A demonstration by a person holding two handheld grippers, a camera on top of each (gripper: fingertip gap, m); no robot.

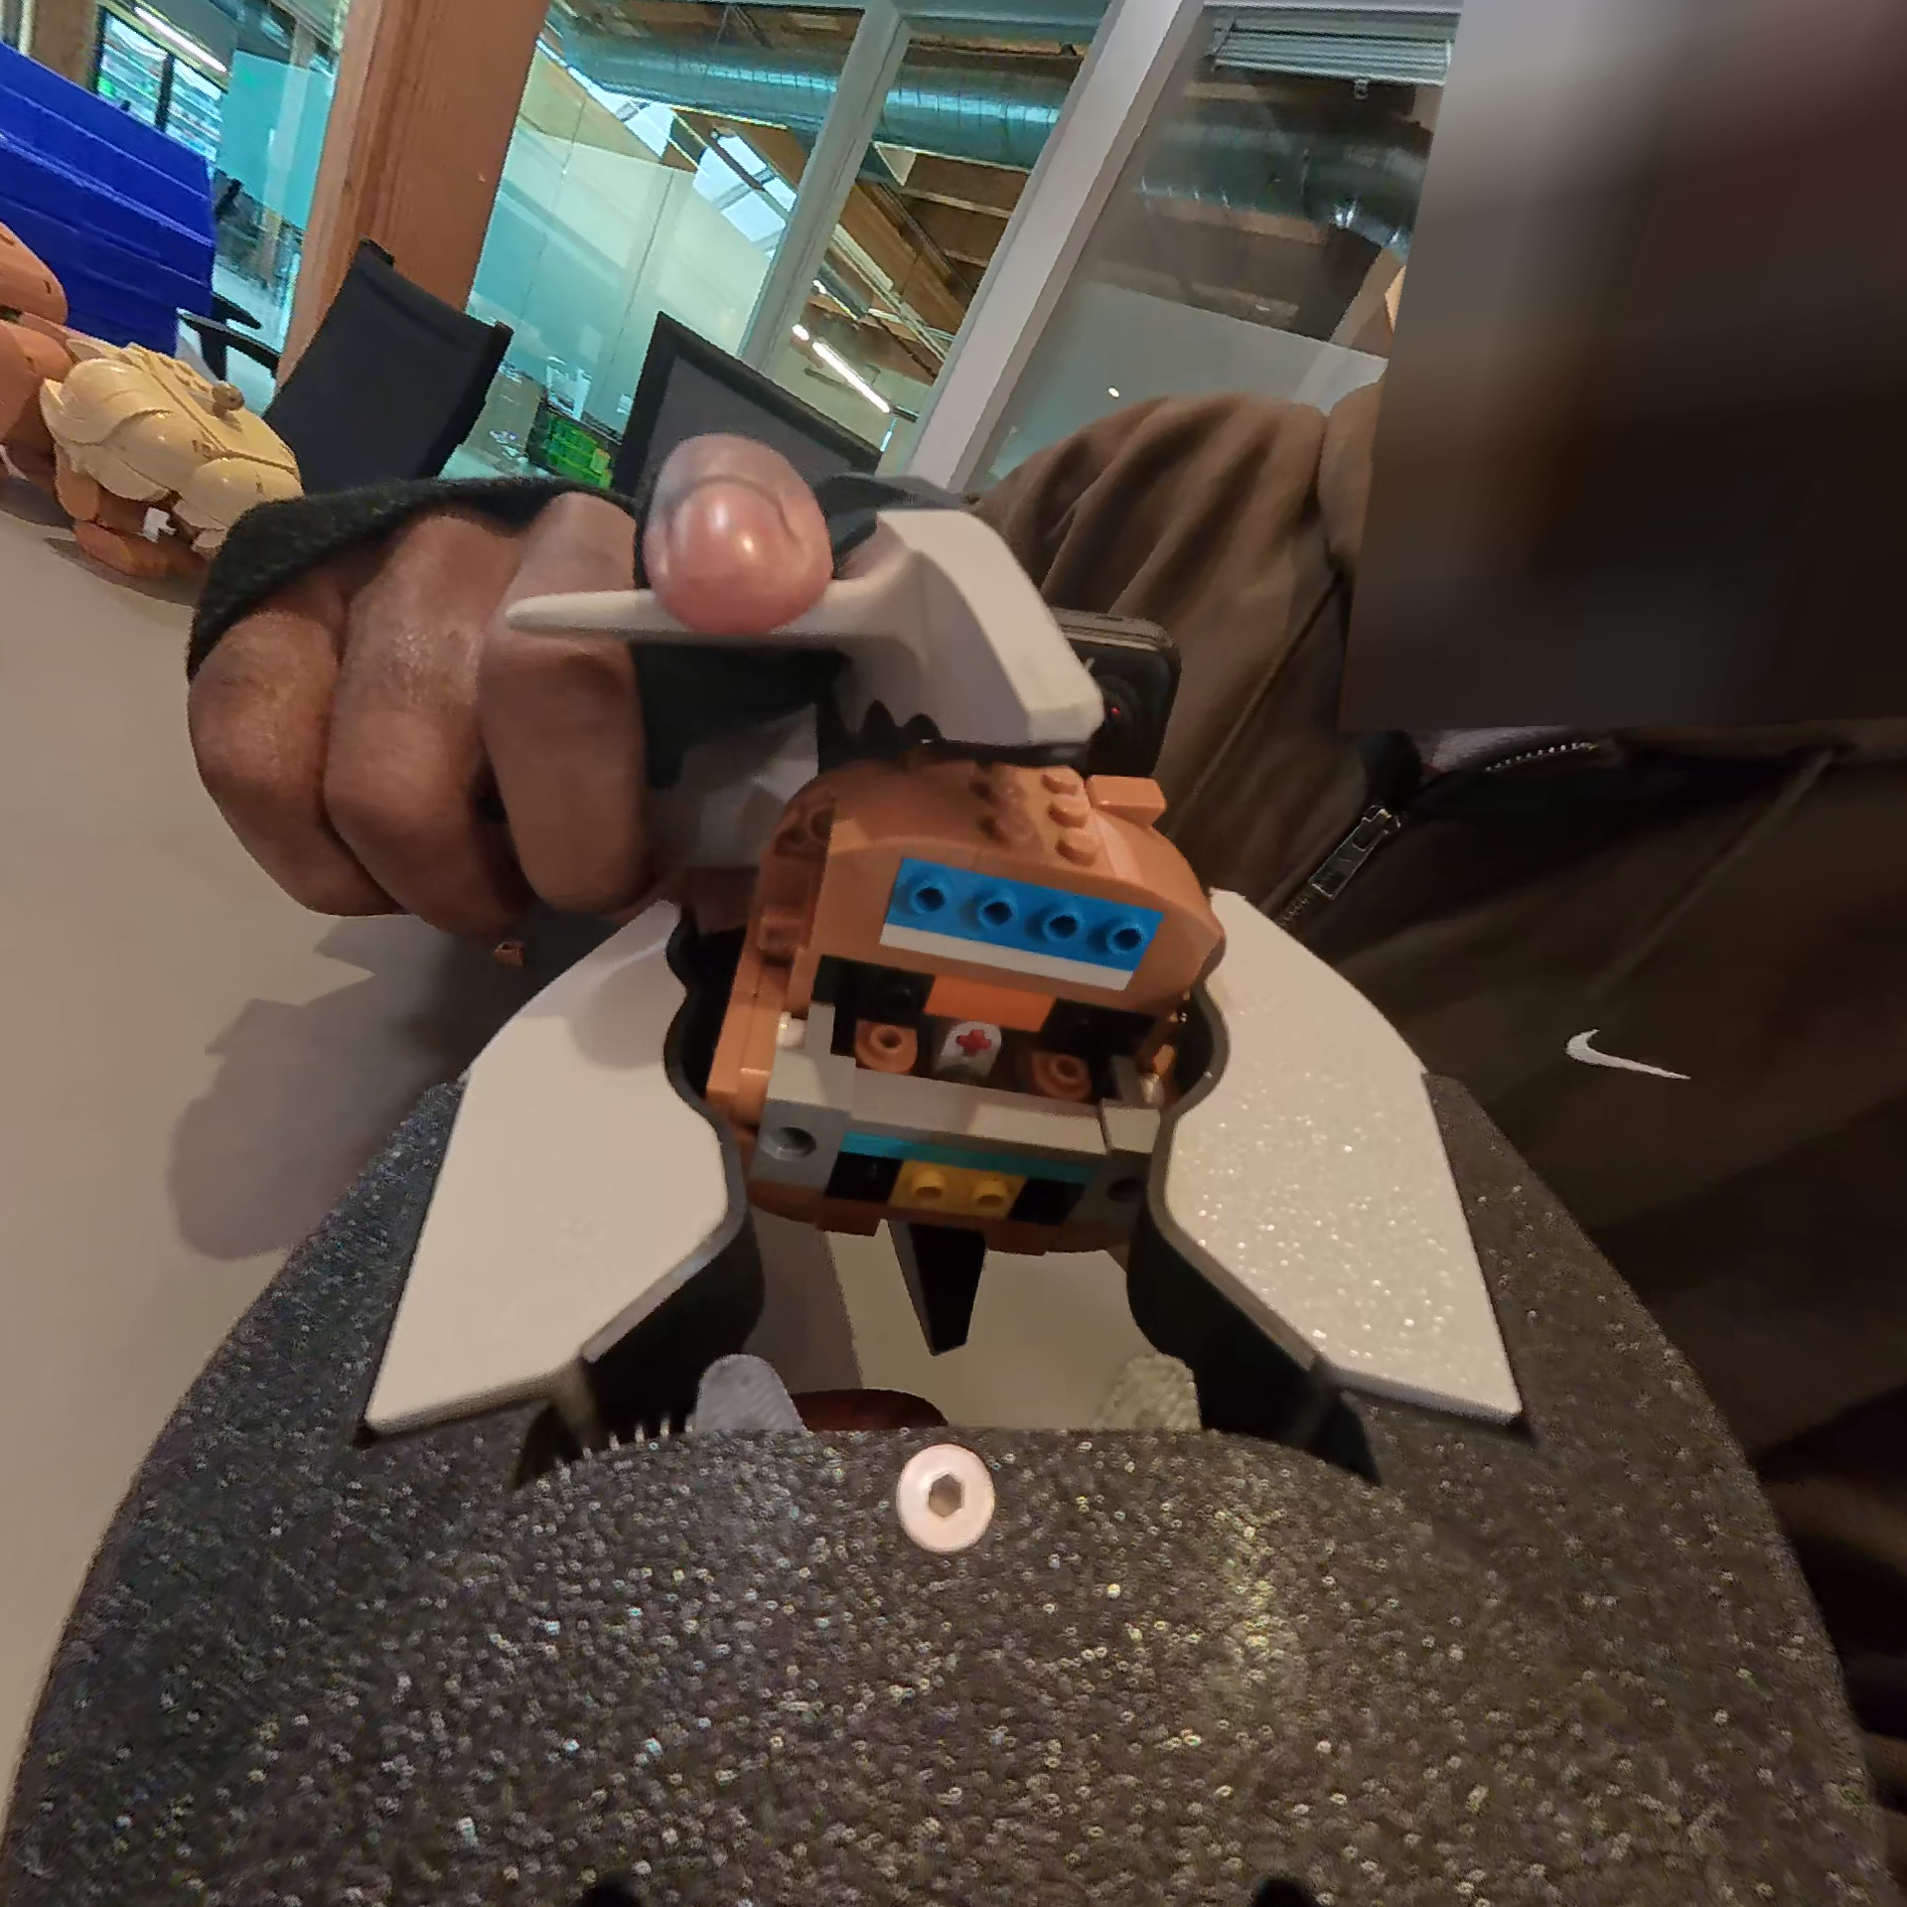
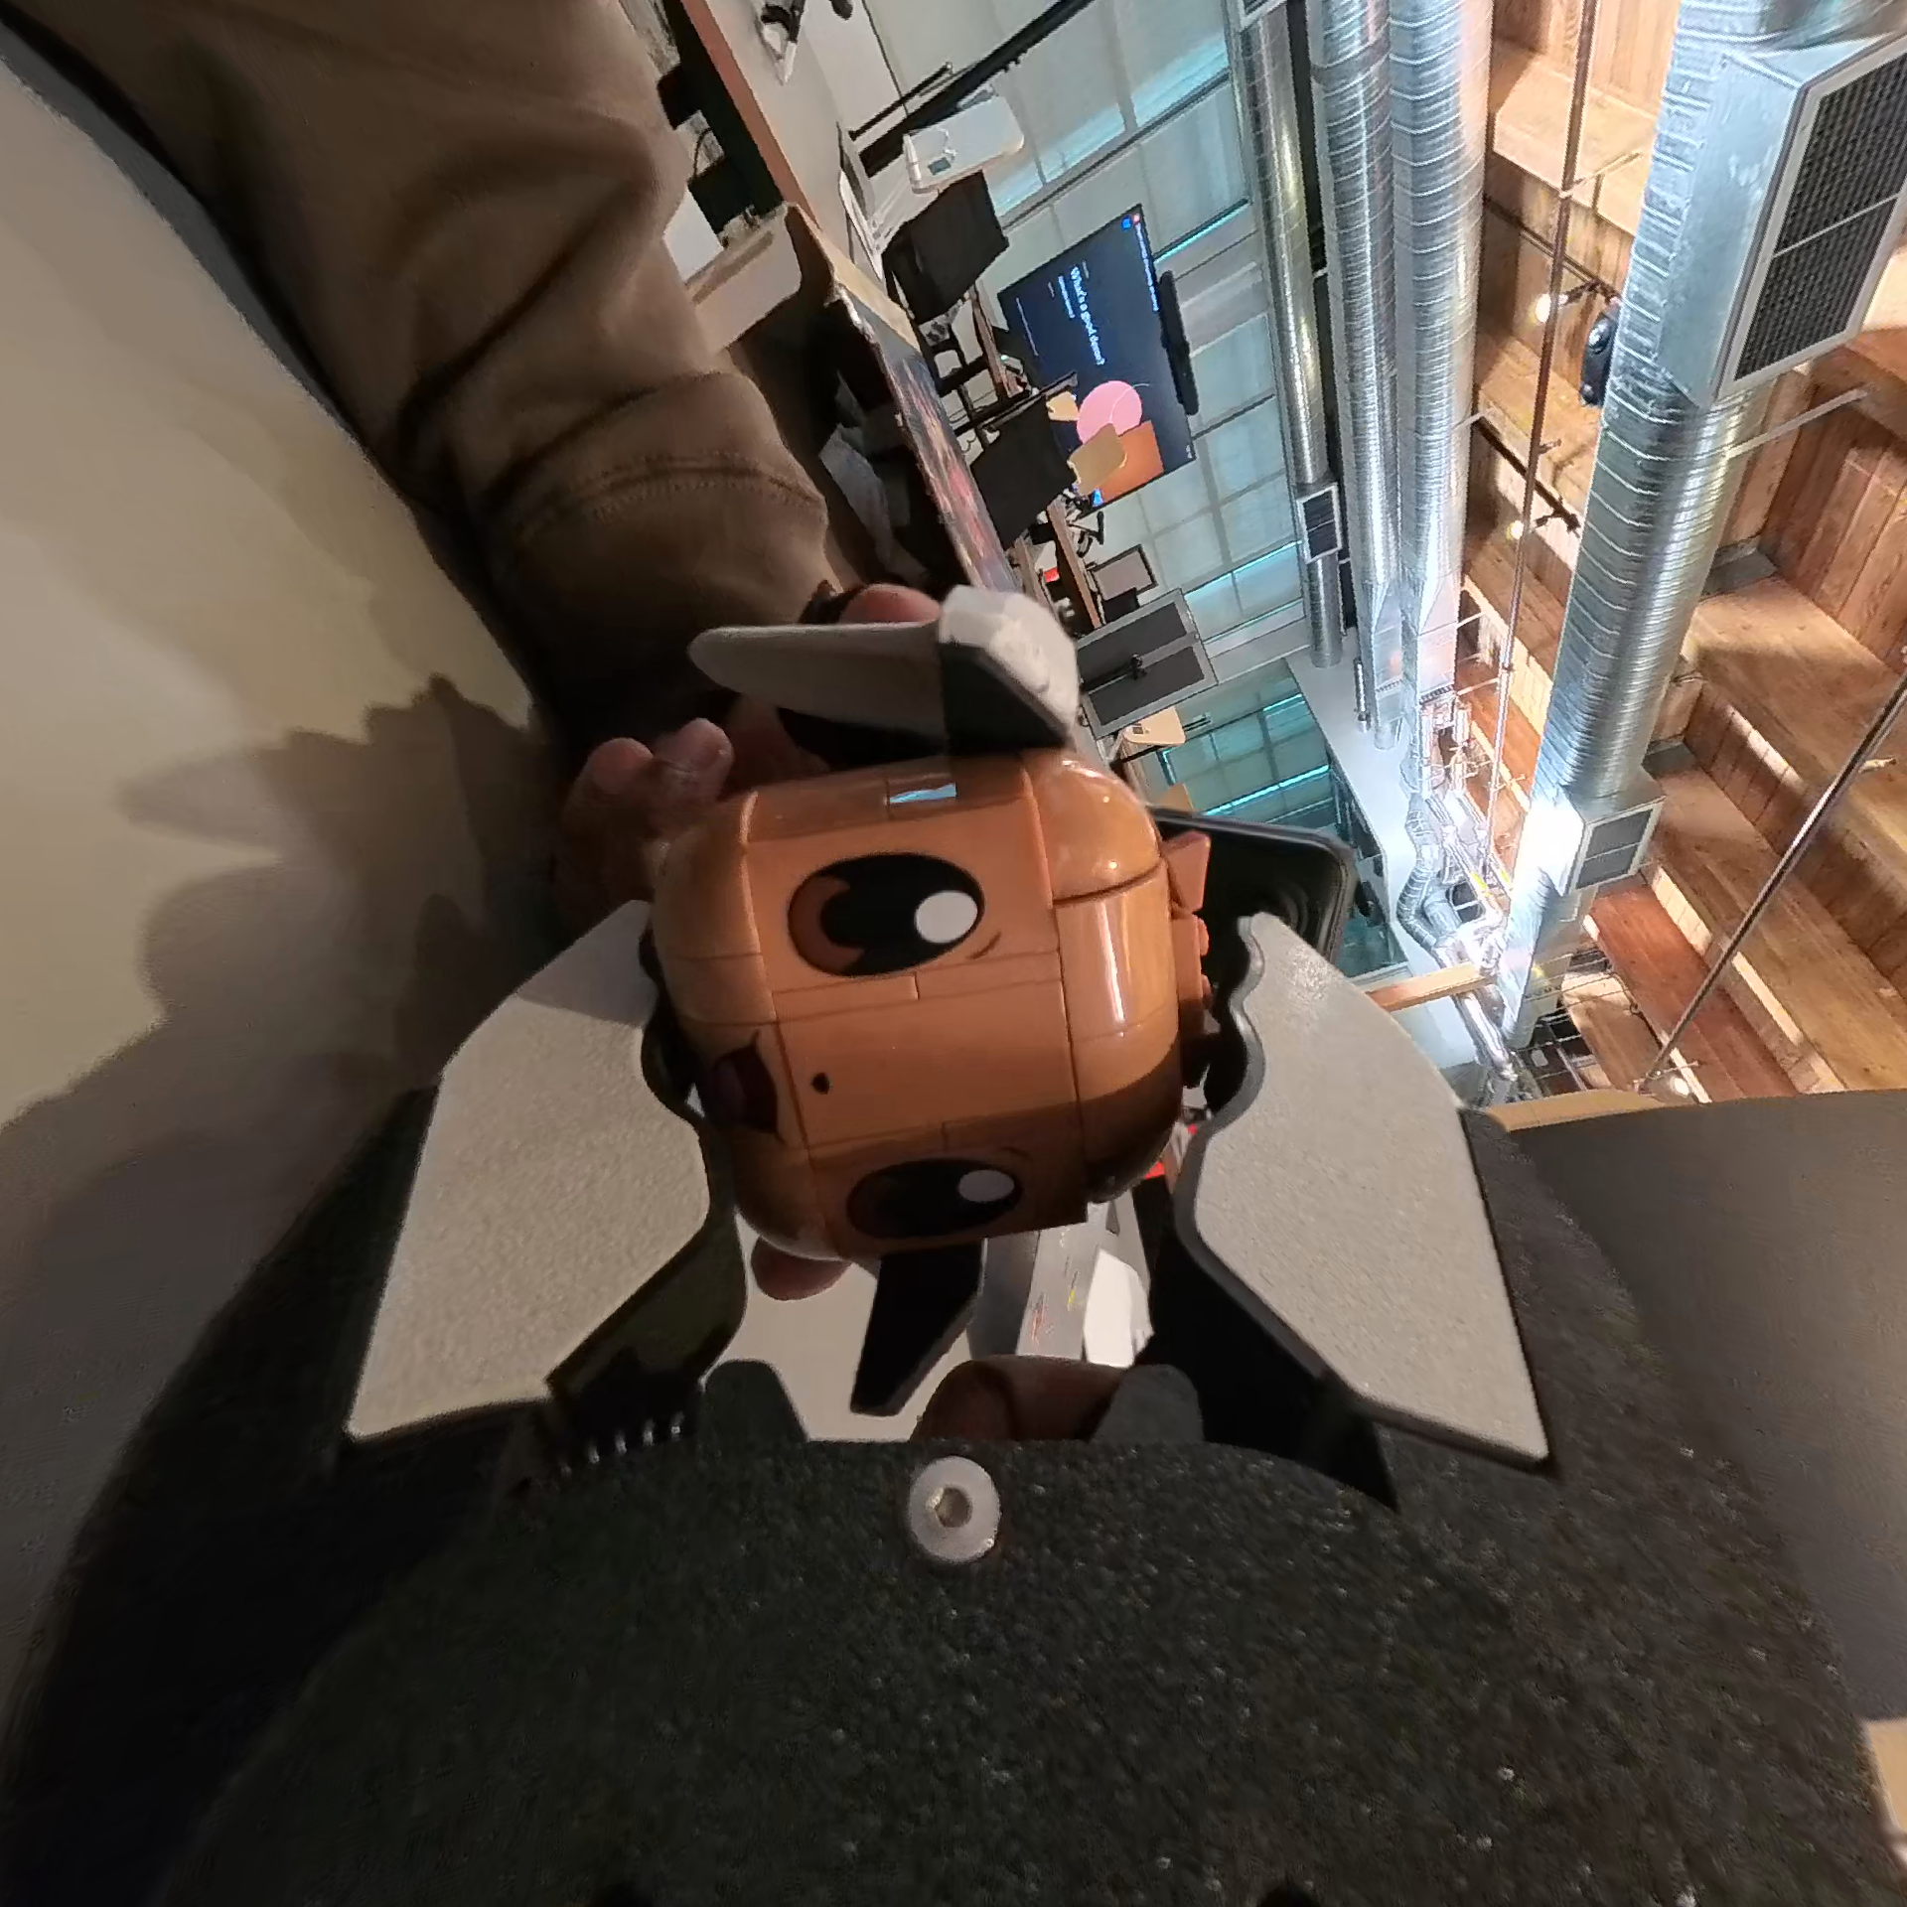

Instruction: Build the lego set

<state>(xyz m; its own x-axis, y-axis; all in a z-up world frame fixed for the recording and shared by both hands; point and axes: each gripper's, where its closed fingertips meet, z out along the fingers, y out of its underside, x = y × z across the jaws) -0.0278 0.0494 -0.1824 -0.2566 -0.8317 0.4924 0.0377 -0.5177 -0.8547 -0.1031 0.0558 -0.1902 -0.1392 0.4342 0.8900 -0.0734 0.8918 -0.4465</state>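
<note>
Bricks form a brown lego head held up off the desk, caught between both your tools. Your left tool is clamped on its sides, facing the open back with the blue plate and yellow brick. Your right tool is clamped on it too, facing the printed eyes. Your right hand shows beyond, and a cream model sits far left on the desk.

Grey-faced tongs on speckled black bodies; brown jacket sleeve
</note>
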